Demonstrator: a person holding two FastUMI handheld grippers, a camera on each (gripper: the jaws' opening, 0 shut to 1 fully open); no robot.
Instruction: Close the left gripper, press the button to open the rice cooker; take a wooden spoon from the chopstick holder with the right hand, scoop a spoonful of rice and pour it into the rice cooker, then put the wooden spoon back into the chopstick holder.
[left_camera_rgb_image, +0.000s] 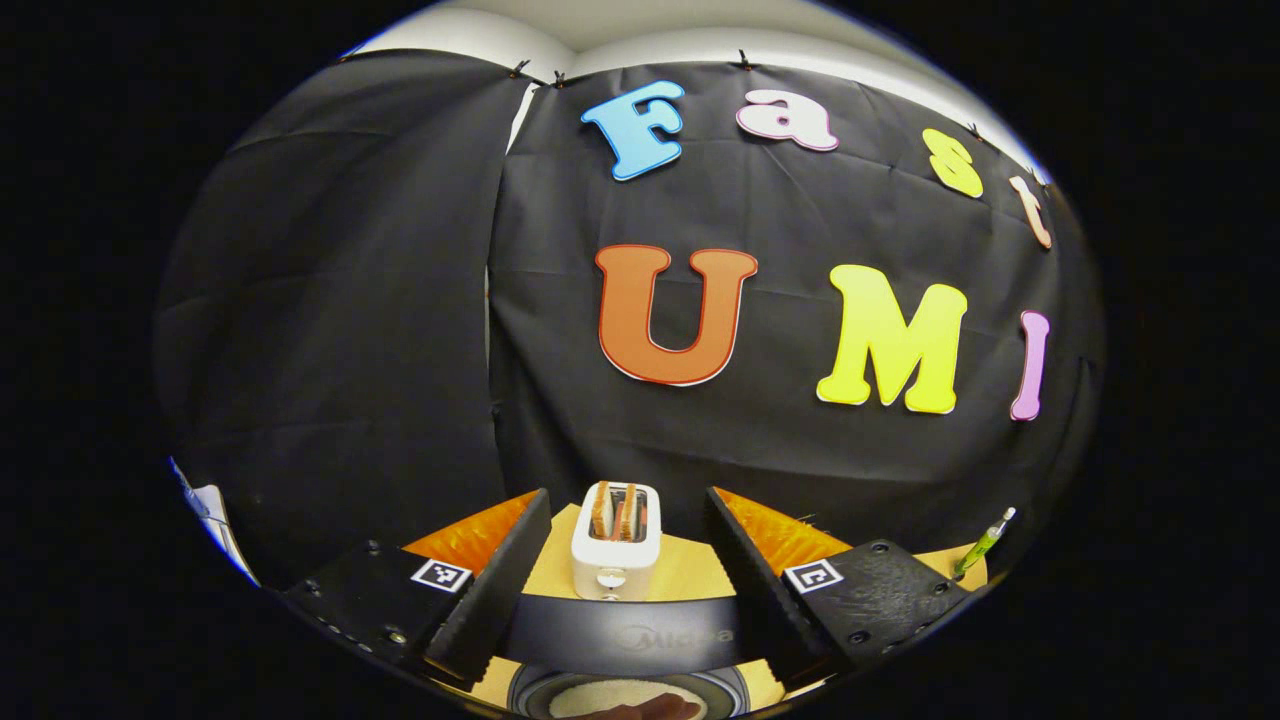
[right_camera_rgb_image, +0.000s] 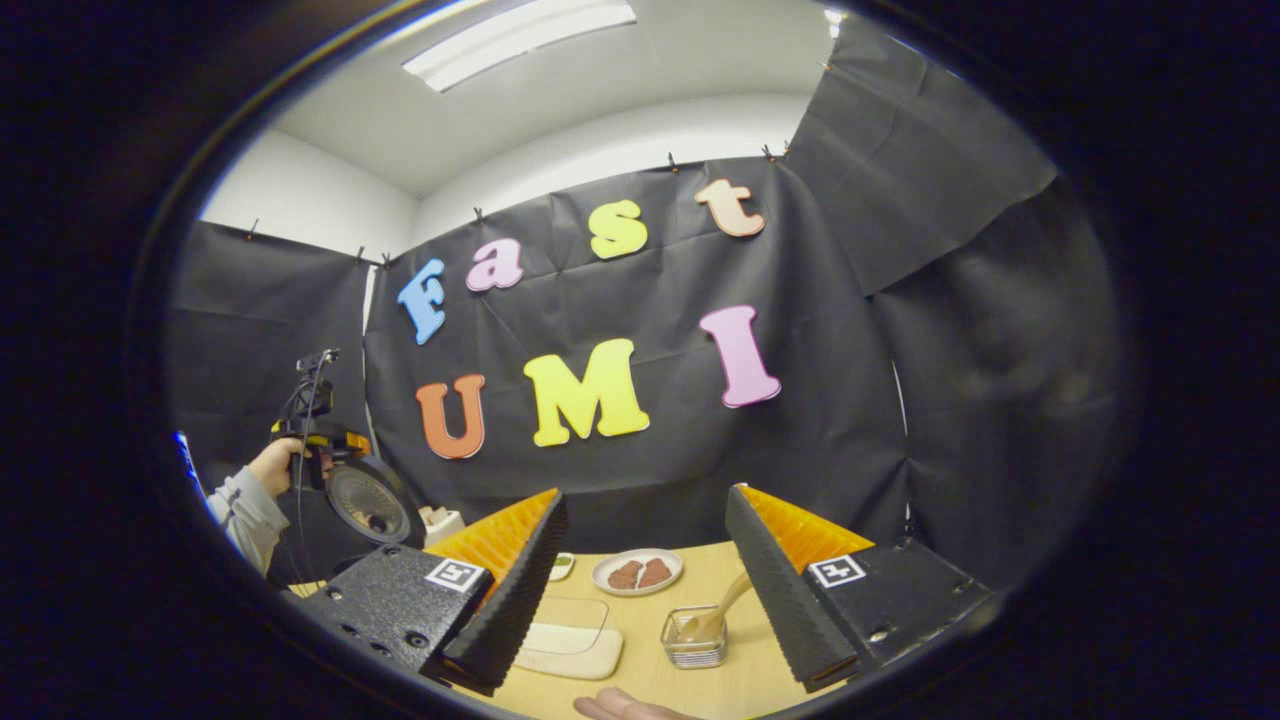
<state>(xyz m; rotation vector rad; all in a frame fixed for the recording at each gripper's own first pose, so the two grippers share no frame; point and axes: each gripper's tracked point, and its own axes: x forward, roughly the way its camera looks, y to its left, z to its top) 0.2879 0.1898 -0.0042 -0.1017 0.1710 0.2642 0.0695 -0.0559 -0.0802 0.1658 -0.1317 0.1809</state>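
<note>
Both wide open, nothing held: left gripper (left_camera_rgb_image: 628, 492), right gripper (right_camera_rgb_image: 648, 495). Left gripper view: cooker (left_camera_rgb_image: 620, 635) at 6 o'clock, just below the fingers; toaster (left_camera_rgb_image: 615, 550) beyond. Right gripper view: spoon (right_camera_rgb_image: 725, 600) leaning in holder (right_camera_rgb_image: 692, 645) at 6 o'clock, untouched; lid (right_camera_rgb_image: 370, 505) raised at 9 o'clock. Probable step: spoon pickup. Next: advance right gripper, straddle handle, close, lift clear.

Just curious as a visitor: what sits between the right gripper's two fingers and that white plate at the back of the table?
In the right gripper view, bare tabletop, with a glass holder holding the wooden spoon just right of the line to the plate.
</note>
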